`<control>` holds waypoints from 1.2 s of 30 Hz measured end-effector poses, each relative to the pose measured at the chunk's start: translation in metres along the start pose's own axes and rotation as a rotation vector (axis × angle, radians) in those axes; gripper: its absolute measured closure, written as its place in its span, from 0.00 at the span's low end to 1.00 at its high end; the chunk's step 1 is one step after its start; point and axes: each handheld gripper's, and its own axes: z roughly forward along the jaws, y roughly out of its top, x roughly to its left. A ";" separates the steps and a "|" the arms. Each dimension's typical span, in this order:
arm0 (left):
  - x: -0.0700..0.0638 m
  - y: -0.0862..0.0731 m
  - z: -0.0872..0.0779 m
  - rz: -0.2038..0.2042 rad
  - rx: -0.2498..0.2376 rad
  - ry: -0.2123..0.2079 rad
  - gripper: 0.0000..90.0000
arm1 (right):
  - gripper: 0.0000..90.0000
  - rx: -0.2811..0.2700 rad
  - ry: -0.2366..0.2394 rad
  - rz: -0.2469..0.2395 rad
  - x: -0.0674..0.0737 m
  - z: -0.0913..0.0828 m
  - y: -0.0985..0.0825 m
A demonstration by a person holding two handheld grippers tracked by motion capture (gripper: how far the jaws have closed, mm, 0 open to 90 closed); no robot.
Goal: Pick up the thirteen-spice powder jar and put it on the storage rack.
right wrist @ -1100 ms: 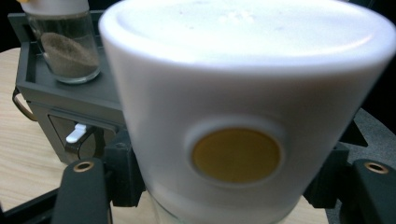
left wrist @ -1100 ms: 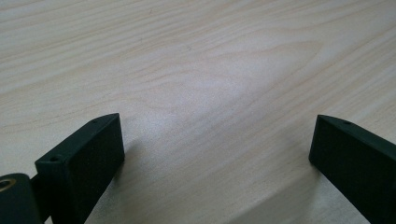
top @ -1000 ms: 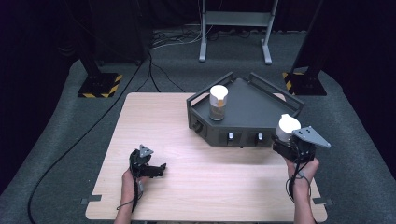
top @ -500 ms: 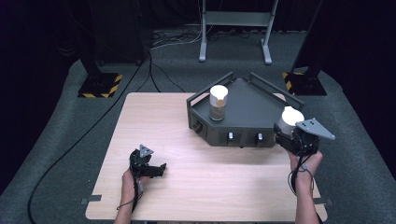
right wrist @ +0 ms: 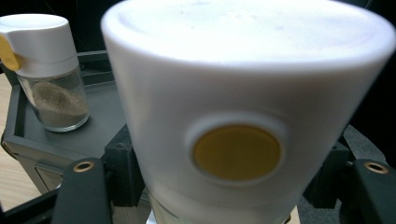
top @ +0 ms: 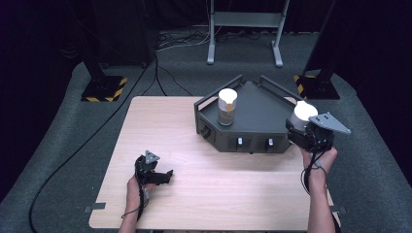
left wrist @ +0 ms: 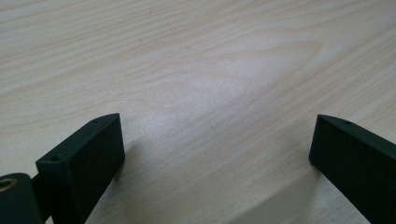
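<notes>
White-capped jar [right wrist: 247,116] sits gripped between the jaws of your right claw [top: 307,130], at right of the frame beside the dark tray [top: 262,114]. Your left claw [top: 158,175] rests wide open and empty on the desk [top: 204,204], lower left. Farther back, a second shaker [top: 227,107] stands upright on the tray.

Light wood table [top: 233,194] — grey carpet [top: 63,145], hazard-striped stand bases [top: 103,88], metal frame legs [top: 243,29].
</notes>
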 end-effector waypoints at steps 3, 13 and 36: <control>0.000 0.000 0.000 0.002 0.000 -0.001 0.03 | 0.33 0.002 0.001 -0.001 -0.001 0.004 0.003; 0.000 0.000 0.000 0.002 0.000 -0.001 0.04 | 0.33 0.006 -0.002 0.012 -0.003 0.021 0.009; 0.001 0.000 0.000 0.005 -0.001 -0.004 0.04 | 0.33 0.014 0.005 0.020 -0.010 0.052 0.014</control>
